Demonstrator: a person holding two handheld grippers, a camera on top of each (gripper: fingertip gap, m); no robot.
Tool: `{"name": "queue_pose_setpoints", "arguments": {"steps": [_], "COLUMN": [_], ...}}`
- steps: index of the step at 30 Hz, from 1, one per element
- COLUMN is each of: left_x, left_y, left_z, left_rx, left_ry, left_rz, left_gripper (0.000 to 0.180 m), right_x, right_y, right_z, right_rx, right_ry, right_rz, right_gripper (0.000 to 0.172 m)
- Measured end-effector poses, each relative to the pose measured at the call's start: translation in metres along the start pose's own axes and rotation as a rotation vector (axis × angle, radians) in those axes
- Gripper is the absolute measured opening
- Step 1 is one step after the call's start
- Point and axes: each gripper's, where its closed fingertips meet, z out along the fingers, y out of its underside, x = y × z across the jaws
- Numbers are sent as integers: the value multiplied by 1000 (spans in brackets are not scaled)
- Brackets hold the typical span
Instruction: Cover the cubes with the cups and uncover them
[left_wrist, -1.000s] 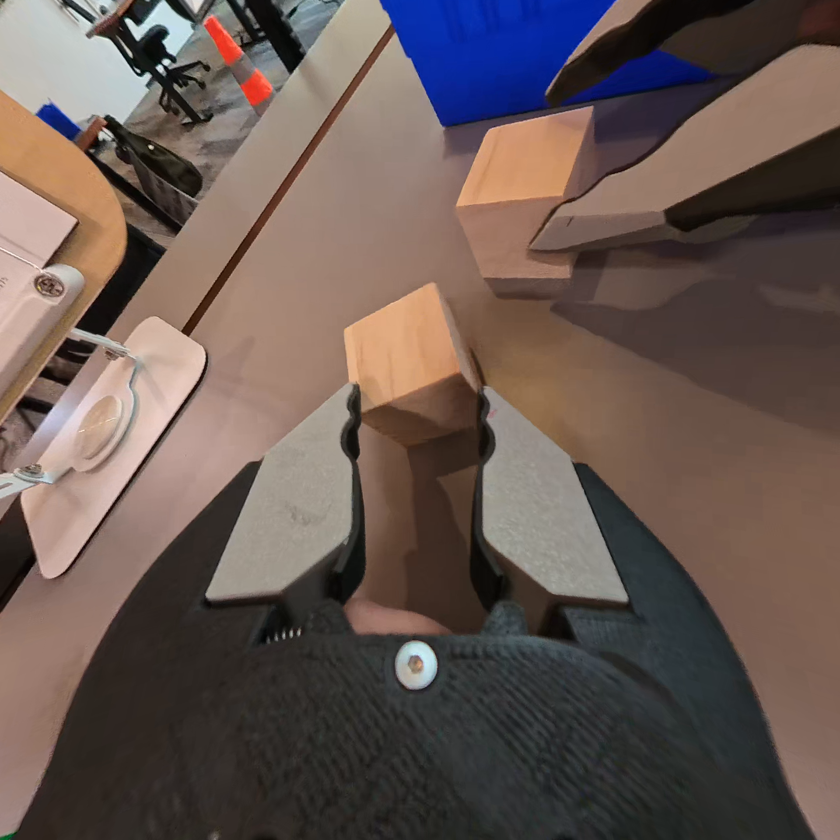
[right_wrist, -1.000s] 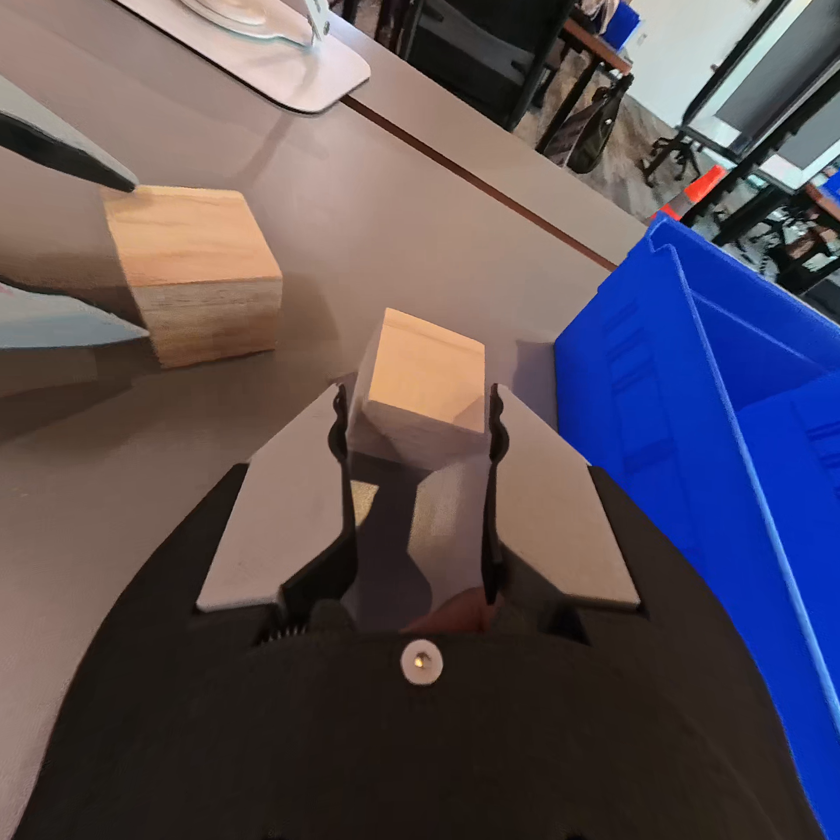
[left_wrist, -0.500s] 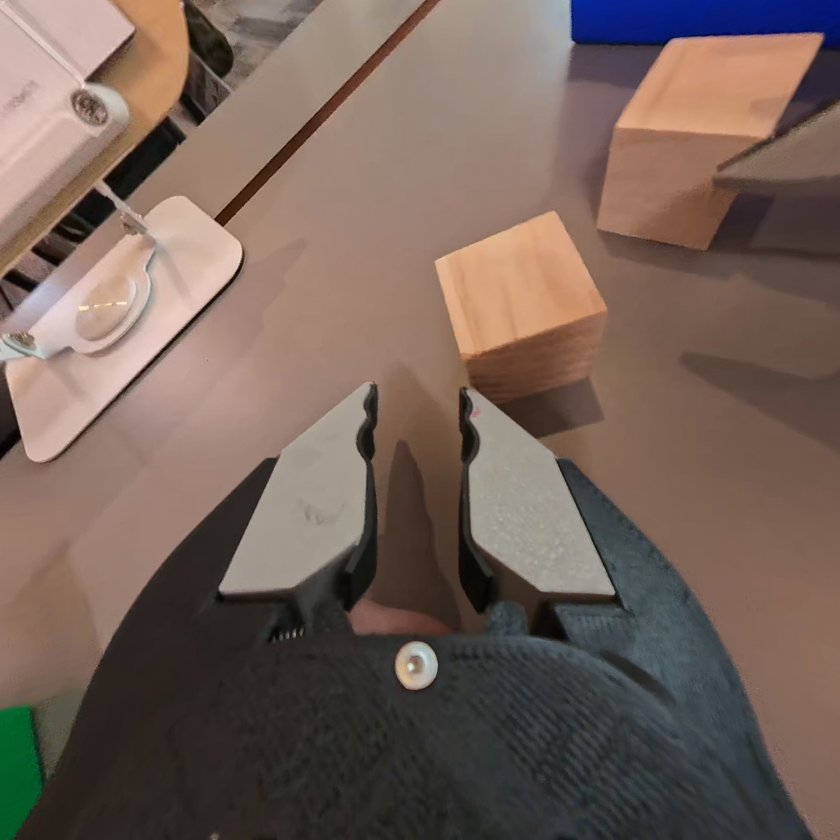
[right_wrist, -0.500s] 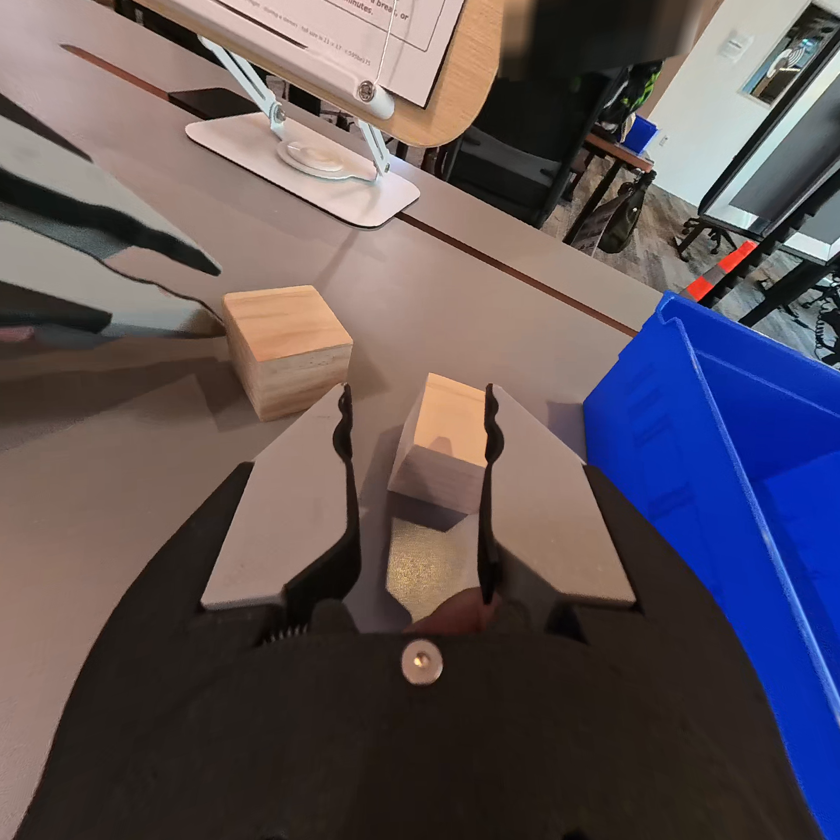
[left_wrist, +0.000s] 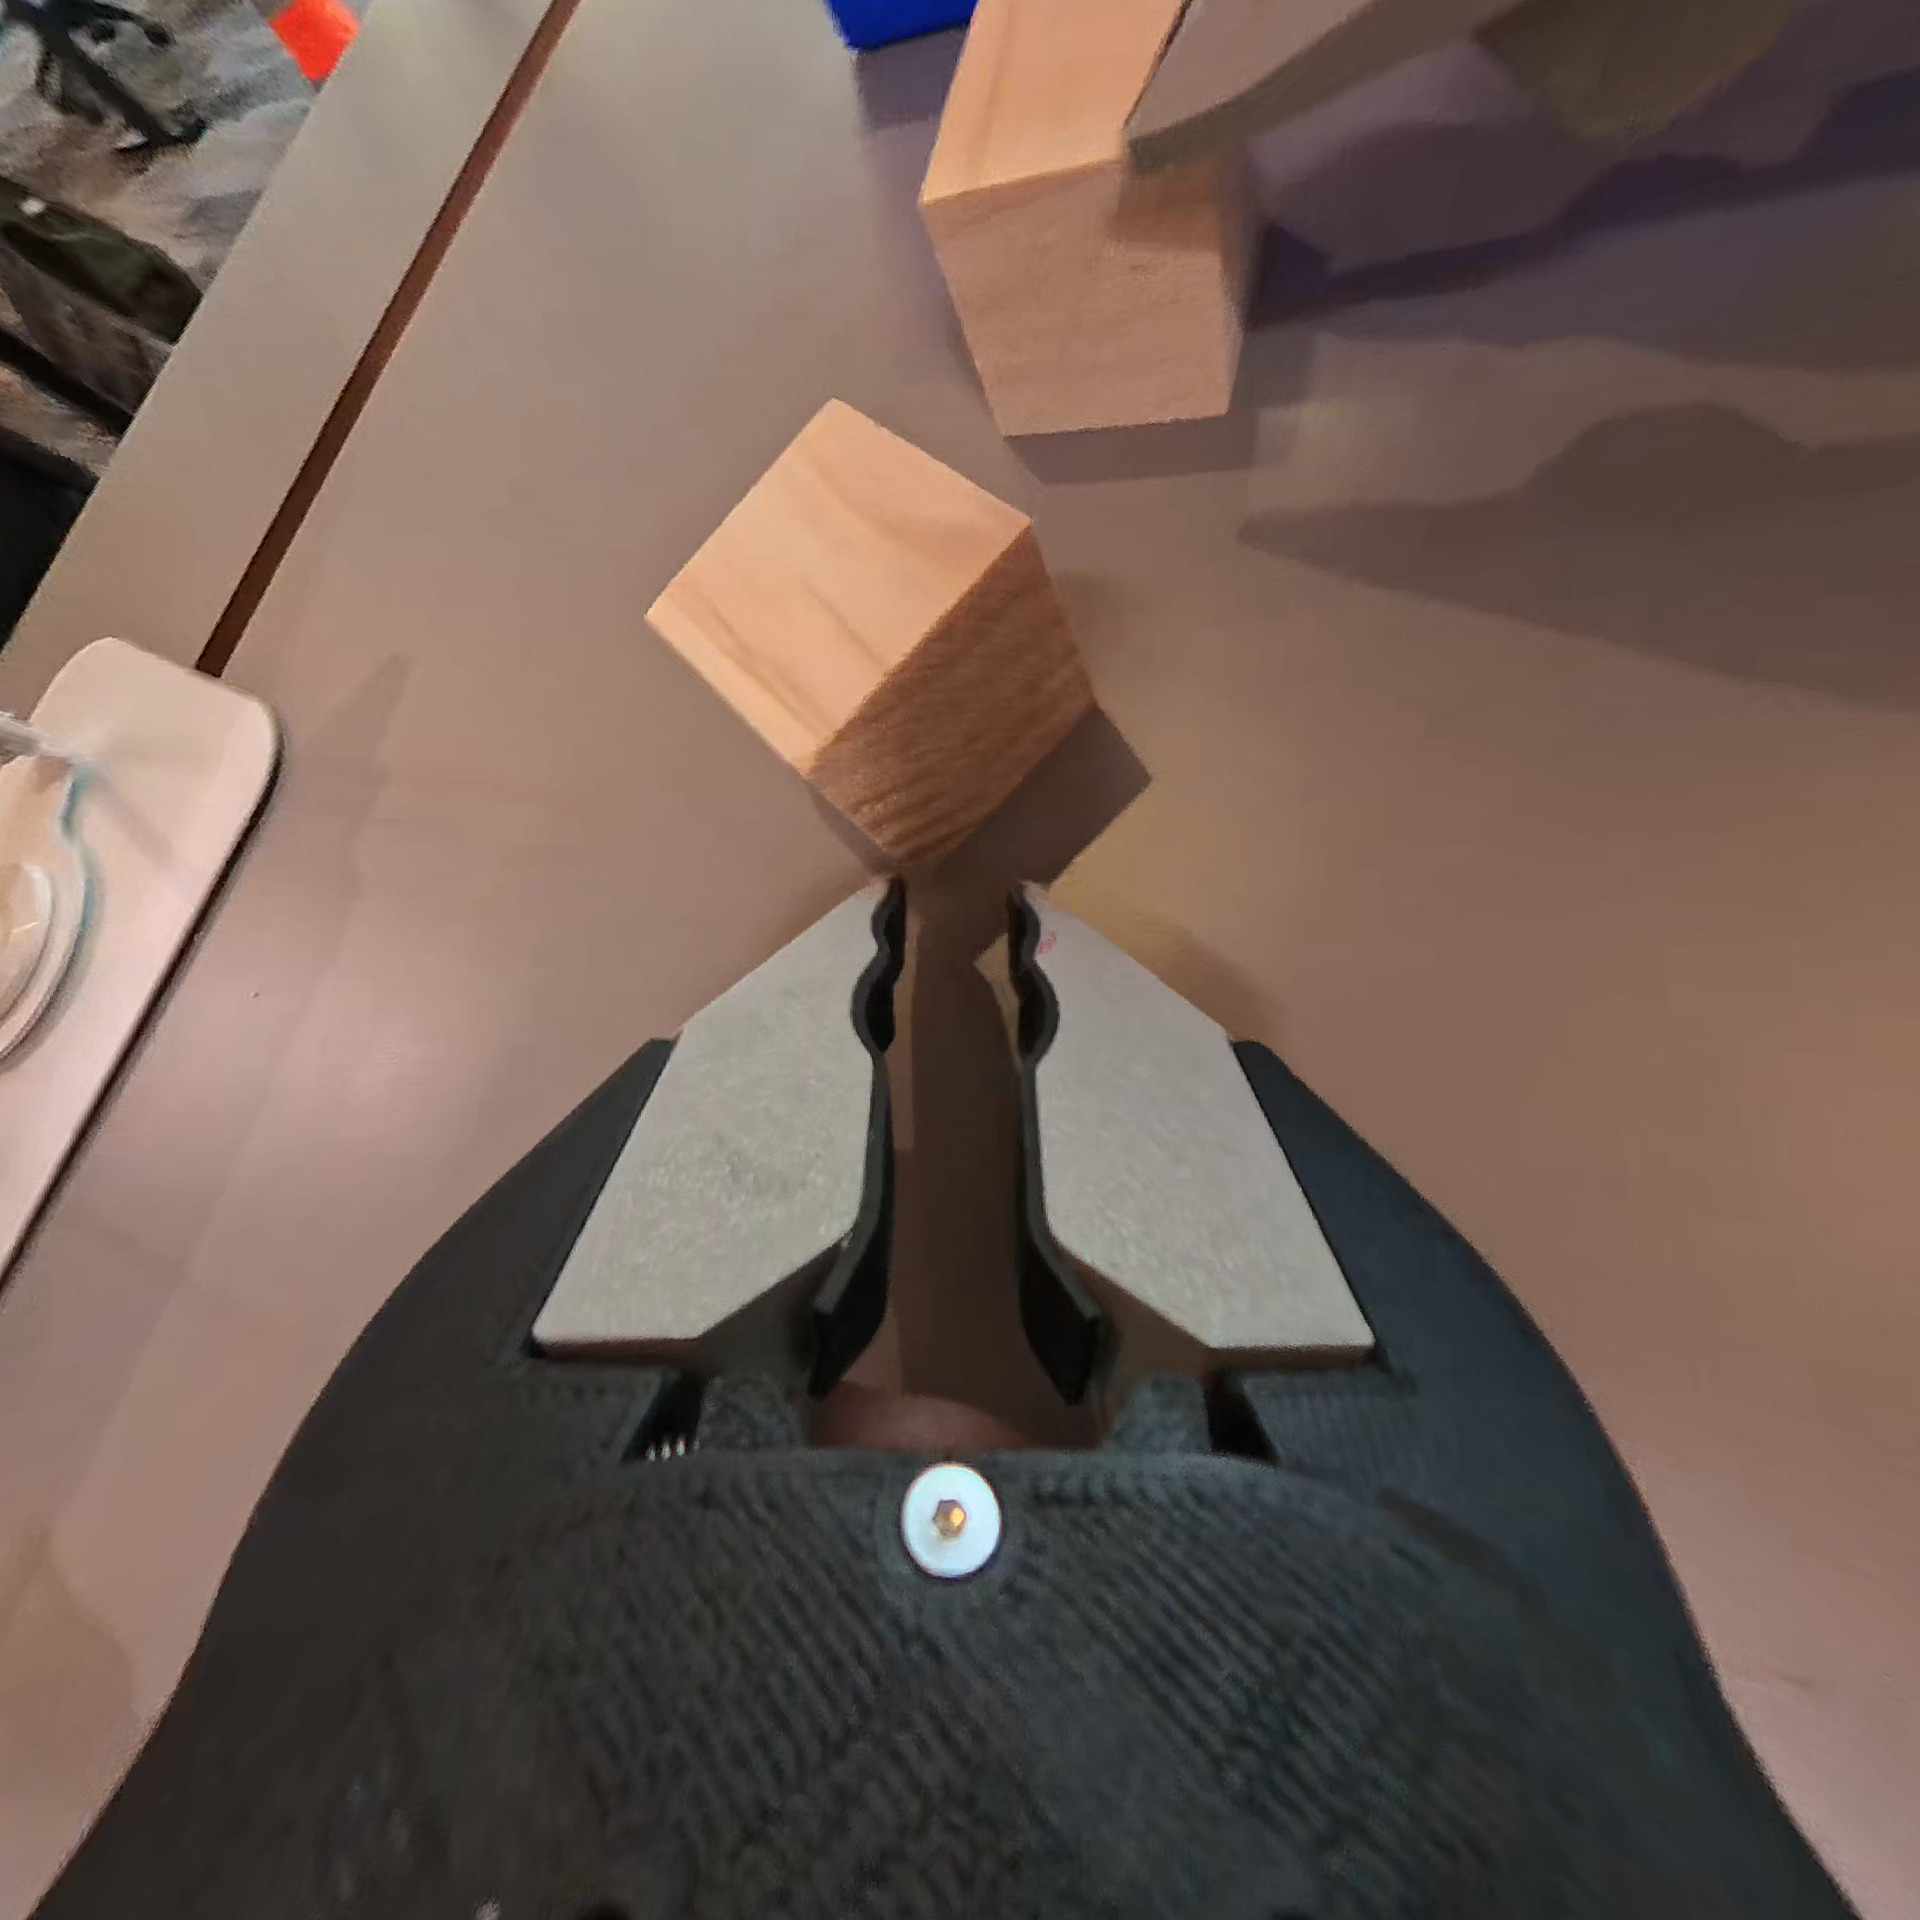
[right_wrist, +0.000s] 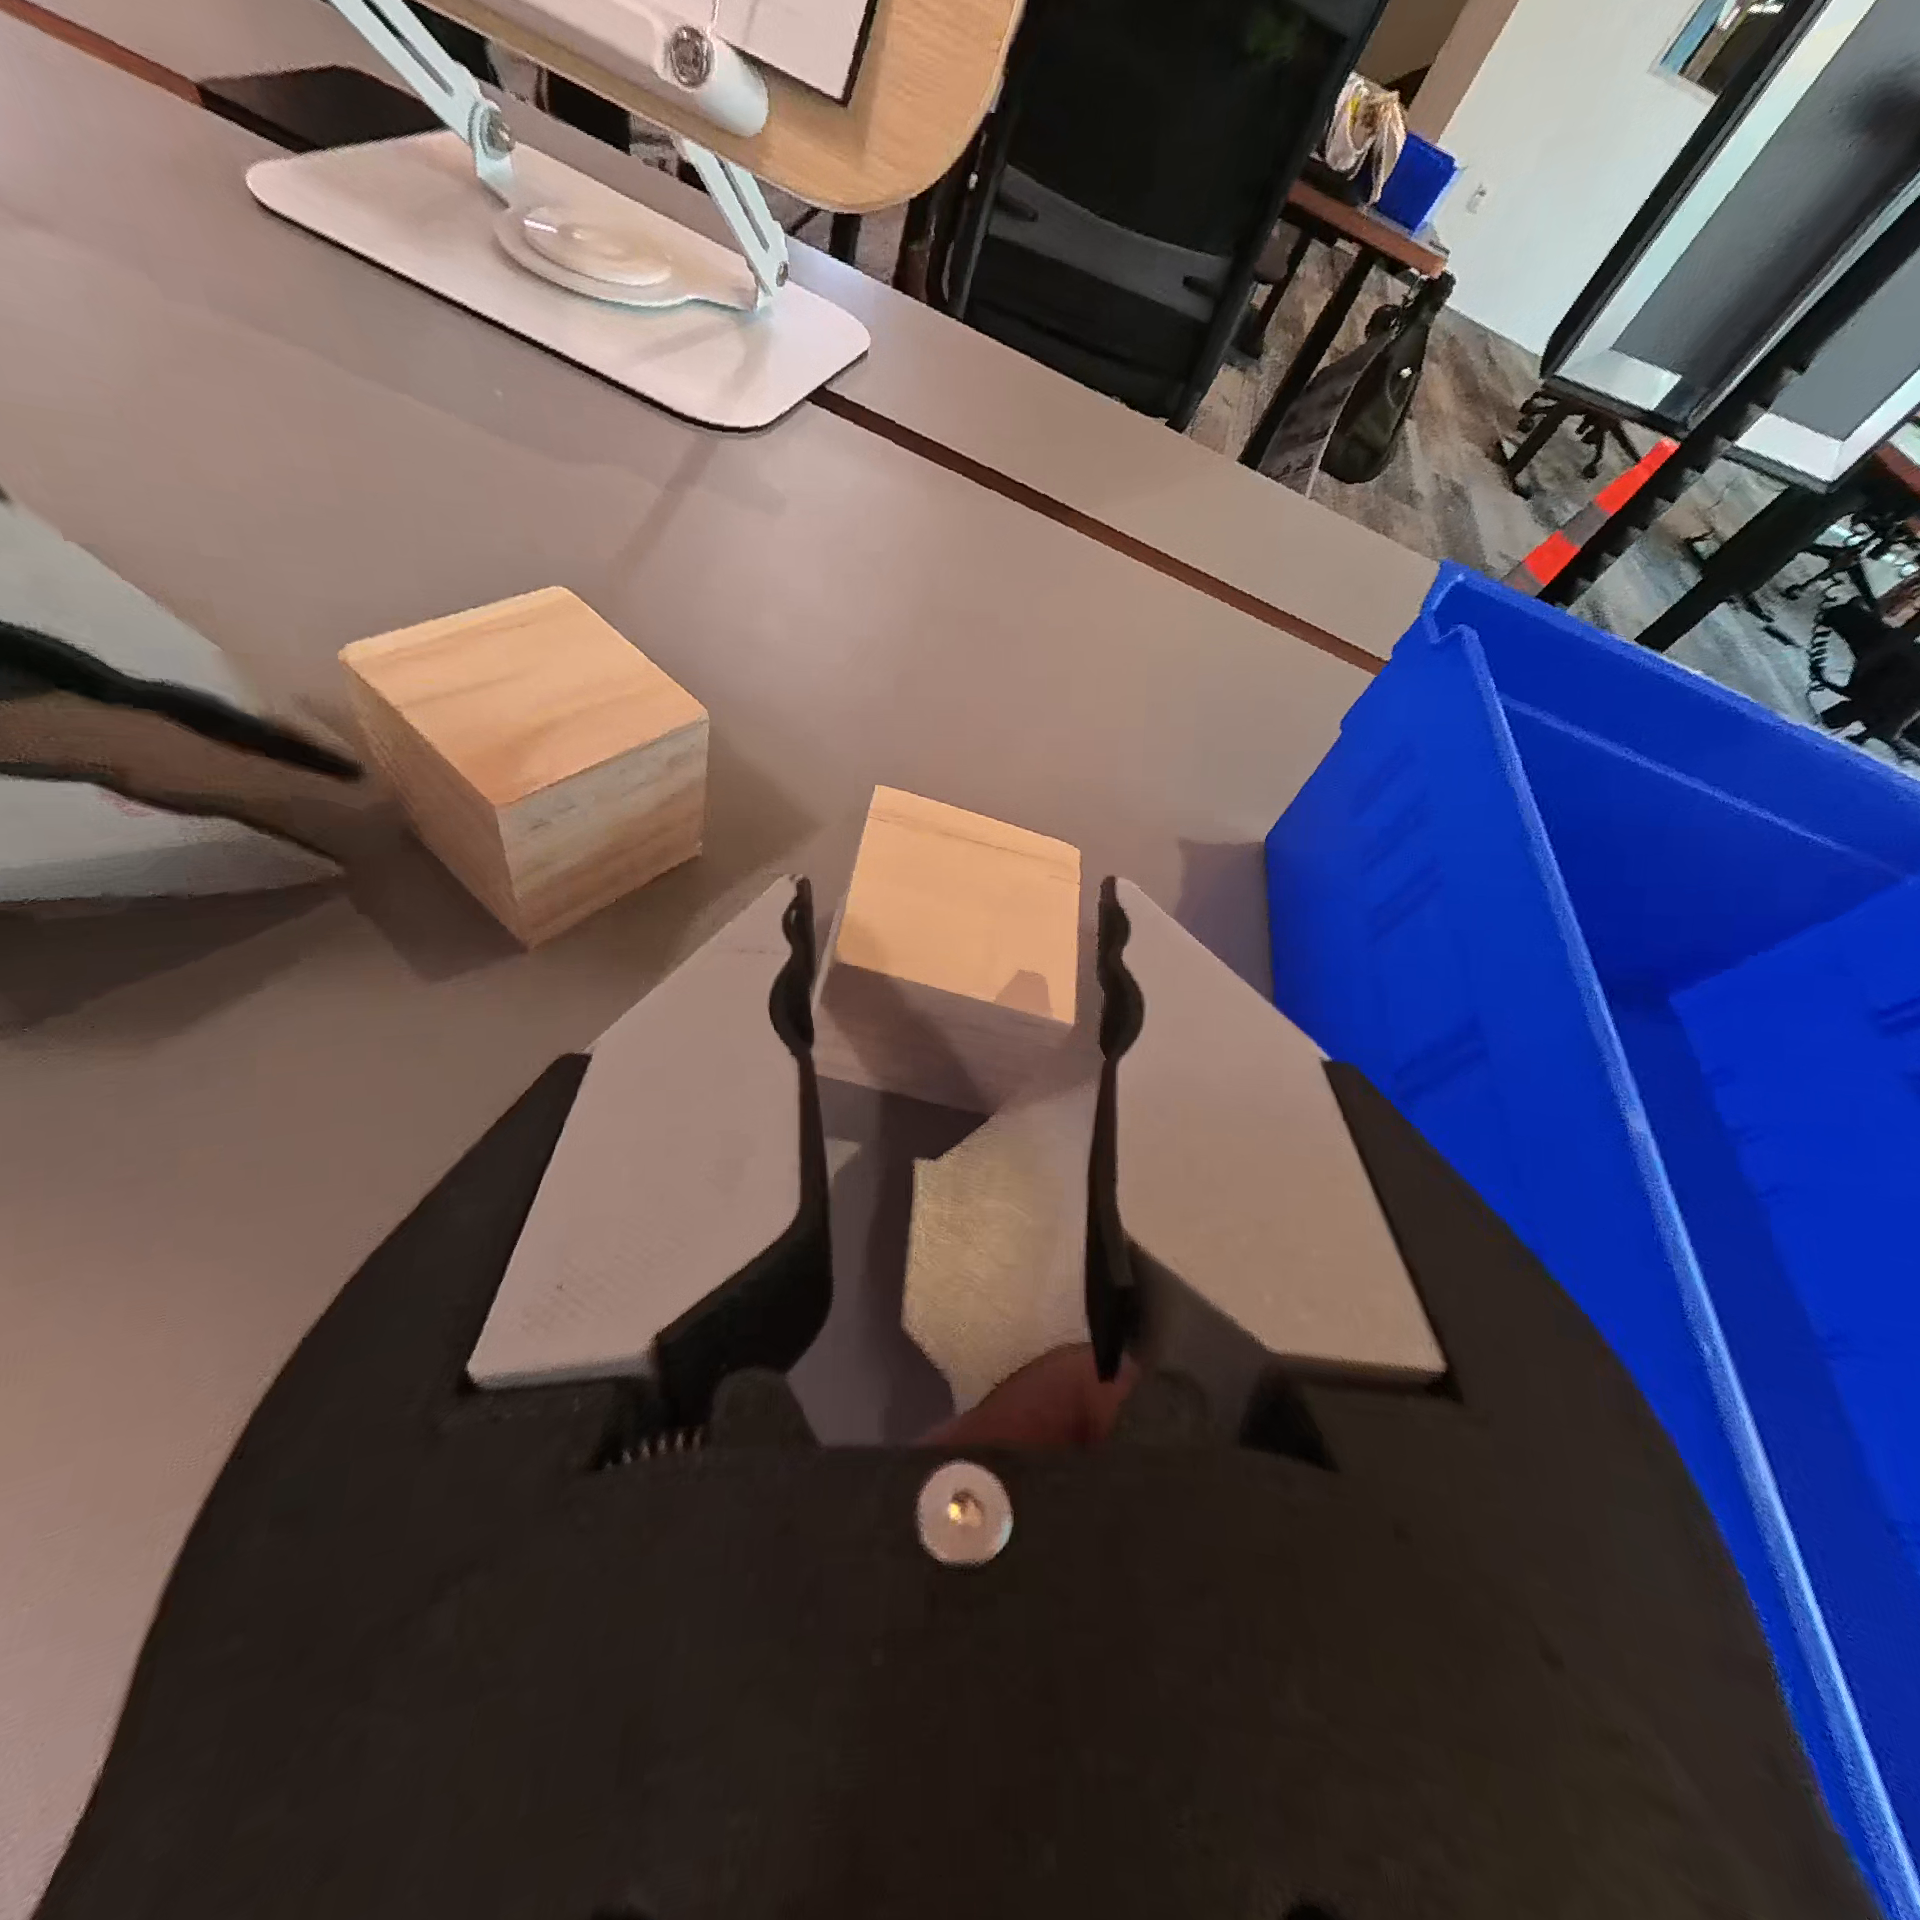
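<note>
The left gripper (left_wrist: 954, 902) hovered over the brown table (left_wrist: 1455, 935) with its grey fingers (left_wrist: 790, 1060) narrowly parted and nothing between them, the tips just short of the near corner of a pale wooden cube (left_wrist: 873, 634) resting on the tabletop. Just beyond it, to the right, sat a second pale wooden cube (right_wrist: 961, 914), between the fingertips of the right gripper (right_wrist: 951, 909); those jaws stood wide, with a slim gap on each side and neither pad pressing. A blue plastic bin (right_wrist: 1558, 935) stood near on the far right.
</note>
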Motion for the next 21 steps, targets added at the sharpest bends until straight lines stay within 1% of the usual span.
{"name": "queue_pose_setpoints", "arguments": {"steps": [2, 4, 7, 8, 10, 12, 14, 16, 19, 21], "left_x": [-13, -24, -42, -41, -26, -9, 1, 11, 10, 16], "left_y": [6, 11, 10, 5, -4, -8, -9, -13, -15, -14], "left_z": [0, -2, -4, -3, 1, 5, 5, 2, -4, -8], "left_rx": [-37, -50, -35, -16, 11, 7, 0, 23, 42, 58], "left_ry": [-59, -98, -190, -186, -134, -87, -62, -3, 15, 69], "left_rz": [-26, -73, -111, -111, -66, 13, 56, 62, 35, 17], "left_gripper": [23, 28, 38, 38, 38, 35, 32, 31, 31, 31], "right_x": [1, 2, -2, -4, -7, -7, -6, -5, -4, -7], "right_y": [1, 0, 2, 4, 5, 6, 6, 6, 6, 5], "right_z": [-2, -4, -2, -1, 1, 1, 2, 2, 2, 2], "right_rx": [-6, -1, -14, -21, -27, -30, -33, -31, -28, -24], "right_ry": [19, 47, 30, 19, 7, 13, 19, 14, 1, -15], "right_rz": [-42, -79, -85, -82, -85, -93, -94, -77, -51, -44], "right_gripper": [46, 45, 45, 45, 46, 46, 46, 46, 46, 46]}}
